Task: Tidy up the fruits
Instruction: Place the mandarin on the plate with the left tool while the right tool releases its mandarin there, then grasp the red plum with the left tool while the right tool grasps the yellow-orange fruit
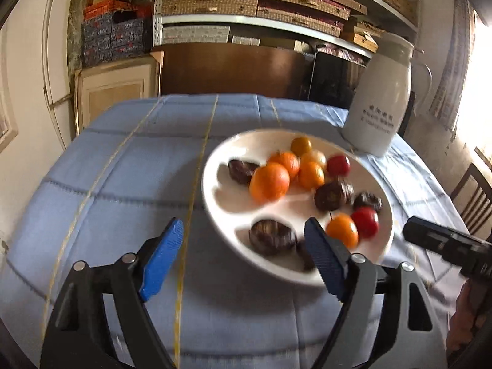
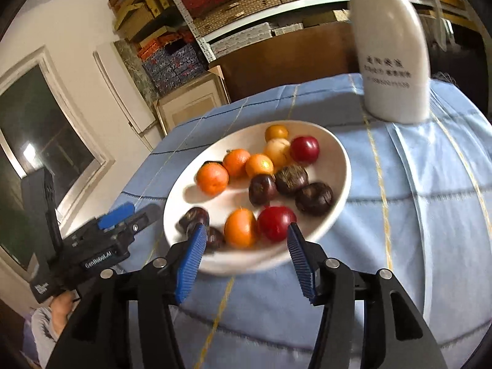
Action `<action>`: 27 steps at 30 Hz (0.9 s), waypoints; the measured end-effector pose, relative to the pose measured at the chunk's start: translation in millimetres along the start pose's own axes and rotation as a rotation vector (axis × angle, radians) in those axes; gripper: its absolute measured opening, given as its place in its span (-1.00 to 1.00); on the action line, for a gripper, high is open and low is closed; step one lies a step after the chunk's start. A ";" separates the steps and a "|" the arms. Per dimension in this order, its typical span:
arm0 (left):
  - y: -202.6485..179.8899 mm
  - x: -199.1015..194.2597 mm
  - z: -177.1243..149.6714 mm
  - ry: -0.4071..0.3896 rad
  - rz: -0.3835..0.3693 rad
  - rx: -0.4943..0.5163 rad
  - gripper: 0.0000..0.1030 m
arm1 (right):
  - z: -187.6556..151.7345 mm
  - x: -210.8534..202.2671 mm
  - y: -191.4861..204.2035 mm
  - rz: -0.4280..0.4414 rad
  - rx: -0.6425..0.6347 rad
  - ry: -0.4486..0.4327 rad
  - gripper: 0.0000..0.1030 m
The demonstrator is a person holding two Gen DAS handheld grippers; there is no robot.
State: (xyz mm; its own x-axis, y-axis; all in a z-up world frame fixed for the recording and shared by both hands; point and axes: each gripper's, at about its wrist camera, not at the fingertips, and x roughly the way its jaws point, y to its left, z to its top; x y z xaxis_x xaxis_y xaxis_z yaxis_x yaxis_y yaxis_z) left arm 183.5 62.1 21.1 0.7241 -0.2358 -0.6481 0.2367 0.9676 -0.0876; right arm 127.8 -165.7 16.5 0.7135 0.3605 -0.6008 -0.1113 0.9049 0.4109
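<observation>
Right wrist view: right gripper (image 2: 244,246) fingers wide, empty, over near rim of white round ceramic plate (image 2: 338,166) on blue-clothed bench (image 2: 415,230), left gripper (image 1: 244,255) likewise wide; small round smooth red fruit (image 2: 276,223) likely light, slippery, best pinched across middle.

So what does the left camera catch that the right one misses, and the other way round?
Only the left wrist view shows a wooden chair at the far right. Only the right wrist view shows a dark window and a hand holding the left gripper. Both show the white plate of orange, red and dark fruits, the white jug, the blue tablecloth and shelves of boxes.
</observation>
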 end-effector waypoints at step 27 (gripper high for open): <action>-84.8 -74.4 -123.4 0.090 -0.099 0.337 0.85 | -125.6 -88.1 4.2 0.059 -0.132 0.052 0.33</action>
State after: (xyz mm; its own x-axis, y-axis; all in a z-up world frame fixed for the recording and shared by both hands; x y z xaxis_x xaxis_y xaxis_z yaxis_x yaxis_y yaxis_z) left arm 29.6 8.7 -16.6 0.6306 -0.3038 -0.7141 0.5139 0.8530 0.0909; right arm -22.4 -165.3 -15.0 0.6664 0.4225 -0.6144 -0.2445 0.9022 0.3554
